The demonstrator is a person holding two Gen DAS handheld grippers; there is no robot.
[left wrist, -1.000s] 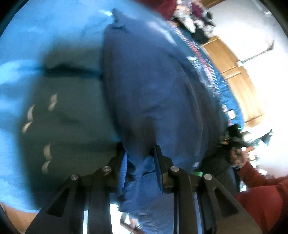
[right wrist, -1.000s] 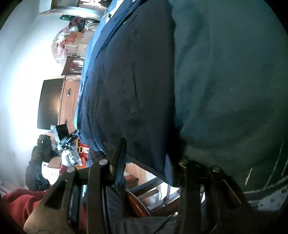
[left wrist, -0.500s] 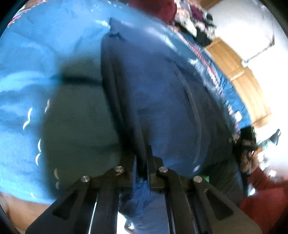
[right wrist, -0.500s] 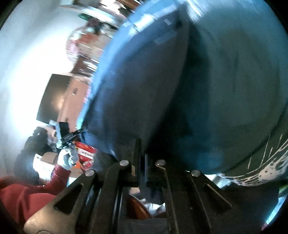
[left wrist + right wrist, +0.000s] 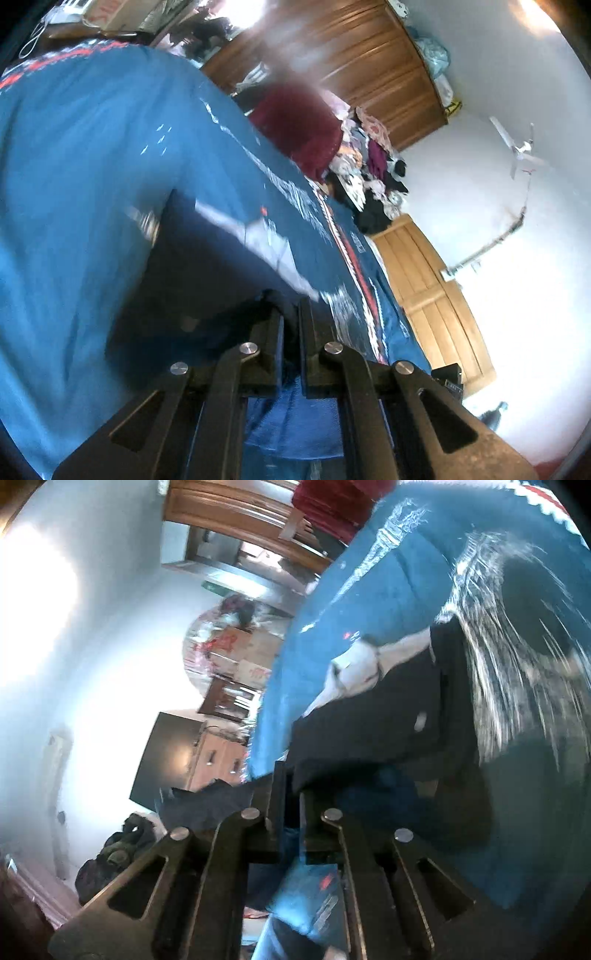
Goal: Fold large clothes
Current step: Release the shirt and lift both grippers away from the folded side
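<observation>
A dark navy garment [image 5: 207, 266] lies on the blue bedspread [image 5: 74, 166], one edge raised and turned over so a white pocket lining [image 5: 258, 232] shows. My left gripper [image 5: 291, 314] is shut on that raised edge, with cloth hanging between and below its fingers. In the right wrist view the same navy garment [image 5: 388, 720] and white lining [image 5: 358, 668] sit just ahead of my right gripper [image 5: 291, 786], which is shut on the garment's near edge. To its right lies a teal garment [image 5: 517, 686] with a blurred white print.
A maroon blanket [image 5: 299, 125] and a pile of mixed clothes [image 5: 373, 177] sit at the bed's far edge. Behind them are a wooden wardrobe [image 5: 369, 66] and a wooden door [image 5: 432, 295]. A dark screen [image 5: 162, 757] on a cabinet and a dark bag [image 5: 114, 853] stand beside the bed.
Both grippers went from open around the navy garment's edge to shut on it, then lifted it. Both views have swung up from the cloth toward the room, and the white lining has appeared.
</observation>
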